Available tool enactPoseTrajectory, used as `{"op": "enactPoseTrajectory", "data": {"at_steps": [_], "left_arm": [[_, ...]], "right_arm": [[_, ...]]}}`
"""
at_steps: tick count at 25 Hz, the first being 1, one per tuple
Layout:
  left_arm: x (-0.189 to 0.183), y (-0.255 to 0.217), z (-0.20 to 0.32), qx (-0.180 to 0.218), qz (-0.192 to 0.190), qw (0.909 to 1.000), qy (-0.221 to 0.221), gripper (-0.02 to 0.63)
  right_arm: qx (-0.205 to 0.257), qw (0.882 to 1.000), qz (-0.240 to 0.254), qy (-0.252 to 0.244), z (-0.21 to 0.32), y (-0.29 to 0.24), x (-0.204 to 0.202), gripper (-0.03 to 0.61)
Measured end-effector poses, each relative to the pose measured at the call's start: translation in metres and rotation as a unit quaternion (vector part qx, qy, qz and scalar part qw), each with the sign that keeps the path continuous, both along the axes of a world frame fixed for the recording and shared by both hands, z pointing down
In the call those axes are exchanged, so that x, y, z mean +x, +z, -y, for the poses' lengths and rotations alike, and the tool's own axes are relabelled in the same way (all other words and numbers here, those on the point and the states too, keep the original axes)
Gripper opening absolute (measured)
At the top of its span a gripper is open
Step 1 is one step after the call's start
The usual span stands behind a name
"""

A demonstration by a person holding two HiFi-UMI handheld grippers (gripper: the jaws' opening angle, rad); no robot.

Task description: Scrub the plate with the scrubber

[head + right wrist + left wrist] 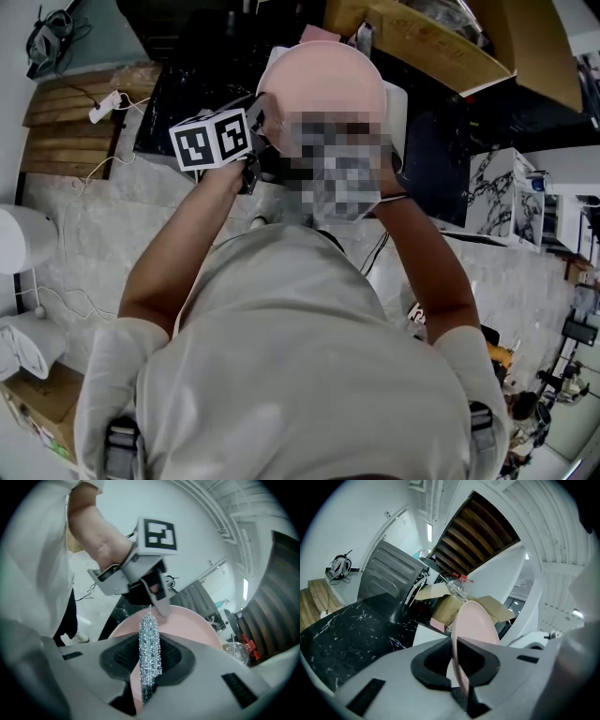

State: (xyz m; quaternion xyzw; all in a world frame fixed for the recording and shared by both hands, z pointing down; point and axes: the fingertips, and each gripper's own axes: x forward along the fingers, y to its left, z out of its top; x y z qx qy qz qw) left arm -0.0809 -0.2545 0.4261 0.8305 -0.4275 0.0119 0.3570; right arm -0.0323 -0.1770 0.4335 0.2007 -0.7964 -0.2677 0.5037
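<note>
Plainly, the two grasps that the task calls for are in place. The pink plate [477, 620] is clamped by its near rim in the left claw [455, 662], whose jaws are drawn narrow onto the thin edge. It is held on edge in the air, above the dark marbled worktop [342, 639], with a cardboard box [440, 605] farther off behind it. In the head view the plate [319, 80] is seen raised at the far centre, with the left claw [255, 131] at its left rim; the right claw cannot be made out there.

A silvery mesh scrubber [150, 630] is pinched flat between the jaws of the right claw [149, 654], which are closed upon it, and it is pointed at the face of the plate [194, 625]. From that side the left claw [158, 603] is seen gripping the far rim, beneath its marker cube [159, 535].

Whether the scrubber's tip is touching the plate cannot be told; it is at least very near. No foam, water or dirt is visible on the pink surface, so how much has been cleaned cannot be read off. The work is judged to be at its start or in an early pass: picking up is done, while the strokes across the face are left to do.
</note>
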Motion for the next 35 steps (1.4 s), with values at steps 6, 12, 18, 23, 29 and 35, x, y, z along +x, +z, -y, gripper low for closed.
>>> {"op": "enactPoseTrajectory", "data": {"at_steps": [6,12,18,23,29,35], "left_arm": [[0.009,0.001,-0.003,-0.001,0.002,0.9999,0.015,0.020],[0.019,0.002,-0.009,-0.002,0.009,0.9994,0.032,0.023],[0.010,0.005,-0.006,-0.011,-0.011,0.9993,0.033,0.028],[0.001,0.005,-0.002,-0.015,-0.020,0.9995,0.021,0.032],[-0.019,0.002,0.007,-0.014,-0.033,0.9994,-0.004,0.035],[-0.028,-0.006,0.019,-0.004,-0.040,0.9990,-0.019,0.035]], "right_arm": [[0.078,0.991,0.033,0.102,0.072,-0.059,0.039,0.078],[0.097,0.989,0.012,0.112,0.096,-0.060,0.033,0.078],[0.089,0.995,-0.015,0.041,0.077,-0.035,0.002,0.078],[0.078,0.997,-0.028,-0.004,0.057,-0.016,-0.015,0.078],[0.054,0.996,-0.038,-0.054,0.028,0.006,-0.032,0.078],[0.036,0.993,-0.055,-0.099,0.000,0.021,-0.036,0.078]]}}
